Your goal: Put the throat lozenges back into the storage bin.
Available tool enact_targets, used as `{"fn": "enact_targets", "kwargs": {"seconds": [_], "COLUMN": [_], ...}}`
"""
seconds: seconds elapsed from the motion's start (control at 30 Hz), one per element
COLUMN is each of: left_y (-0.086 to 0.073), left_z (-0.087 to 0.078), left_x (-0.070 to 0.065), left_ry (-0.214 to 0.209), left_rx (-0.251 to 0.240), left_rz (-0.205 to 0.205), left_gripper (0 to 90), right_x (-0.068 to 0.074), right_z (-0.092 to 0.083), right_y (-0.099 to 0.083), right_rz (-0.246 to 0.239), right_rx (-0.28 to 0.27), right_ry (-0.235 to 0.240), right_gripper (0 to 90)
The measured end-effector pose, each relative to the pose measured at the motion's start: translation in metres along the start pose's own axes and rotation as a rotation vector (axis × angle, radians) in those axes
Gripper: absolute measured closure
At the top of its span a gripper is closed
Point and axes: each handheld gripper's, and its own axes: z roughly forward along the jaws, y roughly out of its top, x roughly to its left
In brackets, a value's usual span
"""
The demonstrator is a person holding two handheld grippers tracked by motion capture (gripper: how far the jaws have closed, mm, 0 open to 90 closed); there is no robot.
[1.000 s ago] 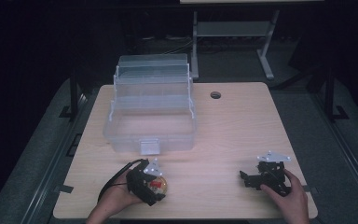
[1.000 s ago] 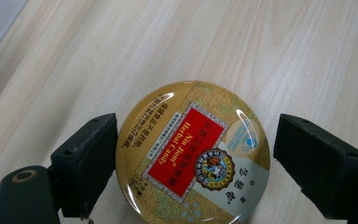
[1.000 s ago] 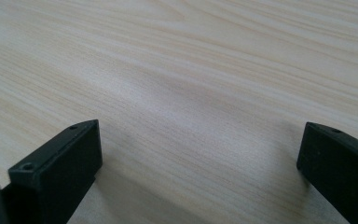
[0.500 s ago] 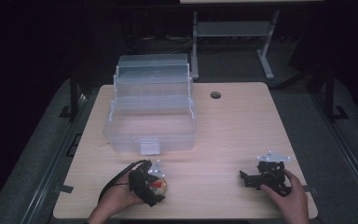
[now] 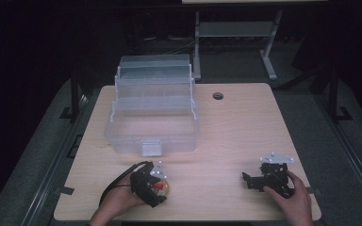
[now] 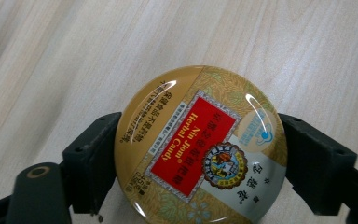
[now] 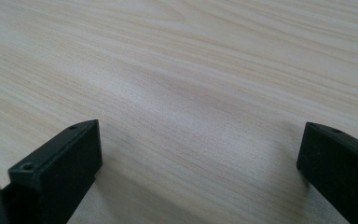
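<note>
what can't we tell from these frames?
- Tin: lower edge cut off by the frame bottom in the left gripper view; small print too fine to read.
- Tin in the high view: mostly hidden under the left gripper.
- Box: whether the upper trays hold anything, too small and glary.
- Right gripper: jaw tips cut off by the frame edges.

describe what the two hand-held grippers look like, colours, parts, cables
Both are black. The left hand-held gripper has two blocky matte jaws with small round screw holes, a pale grey three-cornered plate on top and a black cable looping back from it. The right hand-held gripper has the same square-ended black jaws and a grey three-cornered plate with small holes. No sleeves can be made out on the person's forearms.
</note>
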Motion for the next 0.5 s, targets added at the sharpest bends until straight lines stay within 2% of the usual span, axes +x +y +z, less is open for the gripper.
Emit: {"fn": "enact_targets", "kwargs": {"seconds": [0.5], "left_y": [-0.0006], "left_z": [-0.0019], "left_x": [0.0009], "left_ry": [-0.008], "left_rx": [0.012], "left_rz": [-0.019], "left_gripper": [19.4], "right_x": [0.0002], "right_z": [-0.0001], "right_y": [-0.0001], "right_rz": [0.000], "right_rx": [0.000], "right_ry": [-0.001], "right_gripper": [0.0]}}
